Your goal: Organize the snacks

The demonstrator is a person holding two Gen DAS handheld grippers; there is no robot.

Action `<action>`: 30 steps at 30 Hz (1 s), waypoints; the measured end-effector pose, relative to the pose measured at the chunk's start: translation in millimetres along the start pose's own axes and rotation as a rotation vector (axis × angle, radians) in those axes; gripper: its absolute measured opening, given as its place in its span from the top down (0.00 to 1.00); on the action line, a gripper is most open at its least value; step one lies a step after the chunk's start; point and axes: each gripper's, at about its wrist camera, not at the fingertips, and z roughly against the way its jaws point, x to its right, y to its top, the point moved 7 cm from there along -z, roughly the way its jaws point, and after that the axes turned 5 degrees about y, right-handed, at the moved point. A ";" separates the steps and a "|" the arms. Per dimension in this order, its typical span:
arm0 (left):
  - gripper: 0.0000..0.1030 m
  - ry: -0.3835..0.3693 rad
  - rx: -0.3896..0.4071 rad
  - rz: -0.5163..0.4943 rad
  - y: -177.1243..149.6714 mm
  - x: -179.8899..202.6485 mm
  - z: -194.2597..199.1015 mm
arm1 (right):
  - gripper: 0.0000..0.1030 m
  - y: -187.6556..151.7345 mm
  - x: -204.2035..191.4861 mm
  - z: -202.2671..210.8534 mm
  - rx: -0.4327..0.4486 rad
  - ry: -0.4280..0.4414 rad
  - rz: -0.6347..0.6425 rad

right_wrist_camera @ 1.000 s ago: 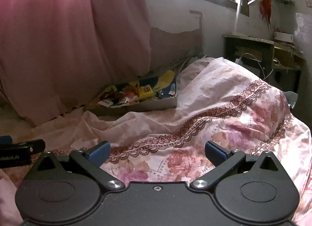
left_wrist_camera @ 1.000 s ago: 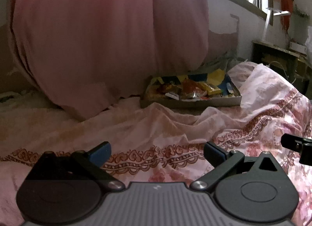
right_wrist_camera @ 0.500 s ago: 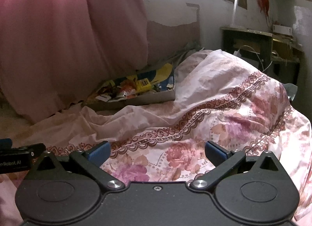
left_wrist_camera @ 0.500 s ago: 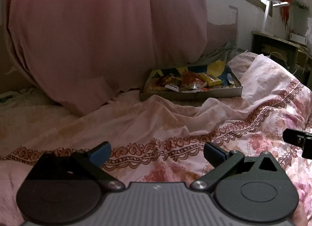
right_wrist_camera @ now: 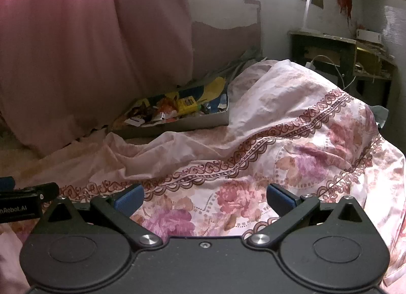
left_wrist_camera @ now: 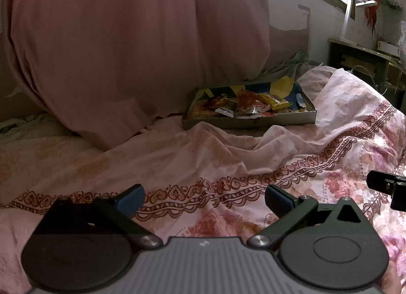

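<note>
Two grippers, both with nothing in them, and I'm hovering them low over the flowery bedsheet (left_wrist_camera: pixel 253 157). My left gripper (left_wrist_camera: pixel 203 199) has its fingers spread wide, and so does my right gripper (right_wrist_camera: pixel 205 199).

All the snacks are sitting in a shallow cardboard tray (left_wrist_camera: pixel 250 122) at the far side of the bed, right up against the pink curtain (left_wrist_camera: pixel 127 48). It's well apart from both grippers, straight ahead and a bit right of my left one, ahead and left of my right one. Honestly neither looks clearly nearer.

The tray's long axis is running left-right across my view, long side facing me. The yellow packet (left_wrist_camera: pixel 275 100) inside is lying at a slant, long axis going back-left to front-right. The other wrappers (right_wrist_camera: pixel 162 114) are a jumbled pile, can't tell which way they point.
</note>
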 end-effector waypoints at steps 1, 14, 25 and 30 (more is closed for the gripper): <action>0.00 0.000 0.000 0.000 0.0 0.1 0.0 | 0.01 -0.4 -0.1 -0.2 -0.002 0.000 0.001; 0.00 0.004 -0.010 -0.003 -2.8 -0.3 -2.0 | 0.01 -3.5 -0.6 -2.8 -0.022 0.001 0.016; 0.00 0.003 -0.012 -0.003 -2.5 -0.7 -2.0 | 0.01 -3.7 -1.0 -3.0 -0.022 0.000 0.016; 0.00 0.003 -0.012 -0.003 -2.3 -0.8 -1.7 | 0.01 -3.8 -1.1 -3.1 -0.023 0.000 0.016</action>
